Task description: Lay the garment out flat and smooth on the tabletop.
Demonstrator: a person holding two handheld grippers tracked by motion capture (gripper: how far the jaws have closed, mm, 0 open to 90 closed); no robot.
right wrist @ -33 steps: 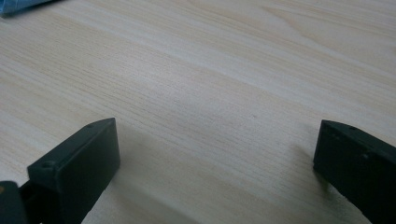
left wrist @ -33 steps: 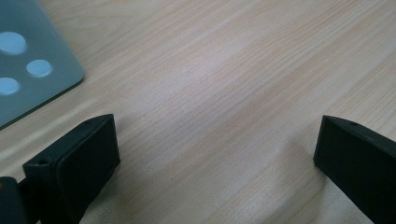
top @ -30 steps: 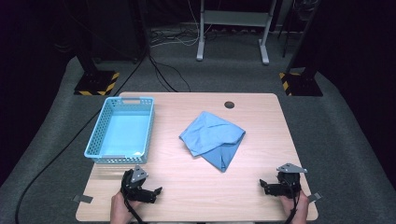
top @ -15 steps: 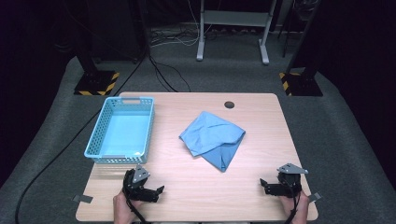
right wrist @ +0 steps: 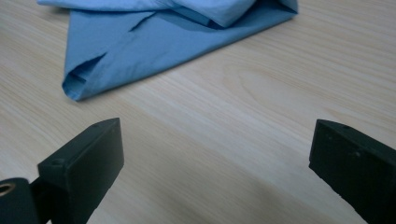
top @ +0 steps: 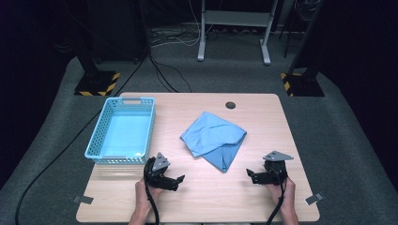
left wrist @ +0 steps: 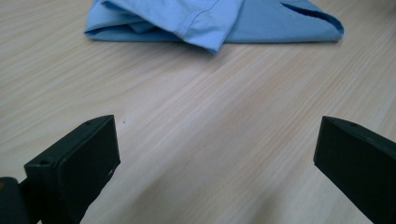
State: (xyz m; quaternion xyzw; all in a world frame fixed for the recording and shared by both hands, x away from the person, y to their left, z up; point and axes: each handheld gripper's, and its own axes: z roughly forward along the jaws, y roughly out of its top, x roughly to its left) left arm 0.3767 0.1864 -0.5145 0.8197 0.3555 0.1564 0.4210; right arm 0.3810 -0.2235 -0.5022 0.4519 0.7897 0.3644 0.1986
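- Blue cloth [top: 215, 139] lies crumpled mid-table, right of the blue basket [top: 123, 131].
- My left gripper [top: 179, 180] sits near the front edge, jaws spread wide, holding nothing.
- My right gripper [top: 250, 175] does likewise, near the cloth's near corner, not touching it.

Grey carpet [top: 356, 140], metal stand legs [top: 233, 35], dark room

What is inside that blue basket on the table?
The blue basket looks empty: its pale floor shows bare in the high view. The strip of floor just behind its near wall is partly screened by the mesh. The blue cloth lies outside it, on the table.
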